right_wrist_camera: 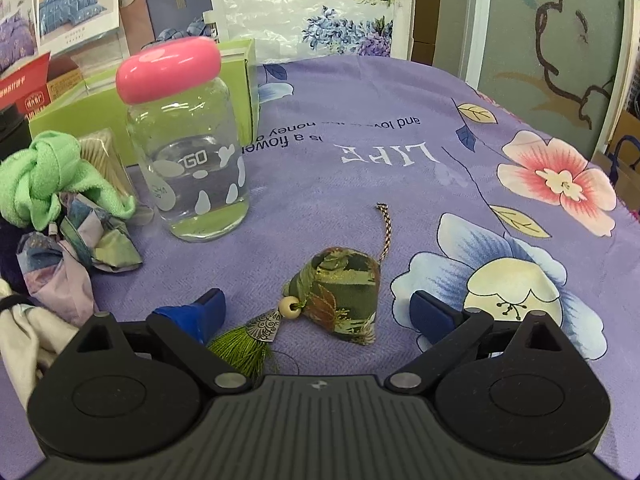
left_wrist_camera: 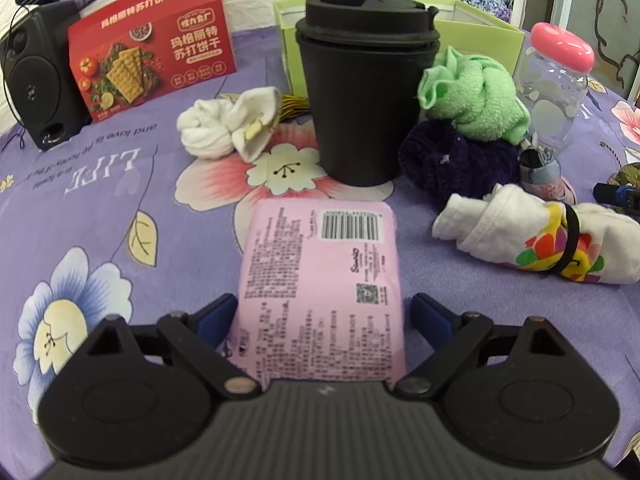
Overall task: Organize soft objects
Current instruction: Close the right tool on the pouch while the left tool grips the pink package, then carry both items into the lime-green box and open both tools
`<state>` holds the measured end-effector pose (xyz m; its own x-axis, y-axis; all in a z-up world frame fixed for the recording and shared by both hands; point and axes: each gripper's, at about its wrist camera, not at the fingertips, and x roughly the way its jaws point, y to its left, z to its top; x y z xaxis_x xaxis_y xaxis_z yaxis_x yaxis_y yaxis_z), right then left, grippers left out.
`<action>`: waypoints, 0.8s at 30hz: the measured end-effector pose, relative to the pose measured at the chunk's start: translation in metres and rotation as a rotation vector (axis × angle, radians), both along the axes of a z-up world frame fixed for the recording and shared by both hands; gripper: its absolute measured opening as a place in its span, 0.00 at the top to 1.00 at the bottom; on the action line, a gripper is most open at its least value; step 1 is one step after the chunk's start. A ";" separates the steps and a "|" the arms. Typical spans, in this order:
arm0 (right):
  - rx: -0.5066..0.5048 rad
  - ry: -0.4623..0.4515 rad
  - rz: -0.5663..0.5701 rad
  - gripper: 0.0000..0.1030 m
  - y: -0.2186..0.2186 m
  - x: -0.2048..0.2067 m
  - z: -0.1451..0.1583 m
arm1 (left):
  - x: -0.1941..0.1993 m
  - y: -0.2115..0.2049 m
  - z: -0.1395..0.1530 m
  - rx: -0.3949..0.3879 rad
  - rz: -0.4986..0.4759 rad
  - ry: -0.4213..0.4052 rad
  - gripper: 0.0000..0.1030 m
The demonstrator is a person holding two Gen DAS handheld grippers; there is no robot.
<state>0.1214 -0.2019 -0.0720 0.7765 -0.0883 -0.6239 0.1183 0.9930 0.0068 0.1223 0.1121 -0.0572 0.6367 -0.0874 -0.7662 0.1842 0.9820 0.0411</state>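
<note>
The left gripper (left_wrist_camera: 322,312) stands wide open around a pink packet (left_wrist_camera: 320,292) on the table (left_wrist_camera: 100,200), while the right gripper (right_wrist_camera: 316,312), equally spread, straddles a green sachet (right_wrist_camera: 340,292).

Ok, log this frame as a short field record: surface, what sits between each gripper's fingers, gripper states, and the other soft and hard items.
surface: purple floral bedsheet
left gripper: open, straddling pink tissue pack, left finger touching or nearly, right finger apart
right gripper: open, around green brocade sachet with tassel
other soft items: white sock bundle, green towel knot, purple scrunchie, white printed cloth roll
hard items: black lidded cup, glass jar with pink lid, green box
</note>
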 end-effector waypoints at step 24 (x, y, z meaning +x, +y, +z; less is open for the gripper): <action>0.083 -0.267 0.240 0.77 0.014 -0.047 0.086 | -0.019 0.027 0.107 -0.166 0.074 -0.090 0.46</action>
<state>0.0747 -0.1880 0.0138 0.9053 0.1586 -0.3941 -0.1349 0.9870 0.0874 0.1035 0.1388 0.0501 0.7113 -0.1581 -0.6849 0.1139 0.9874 -0.1096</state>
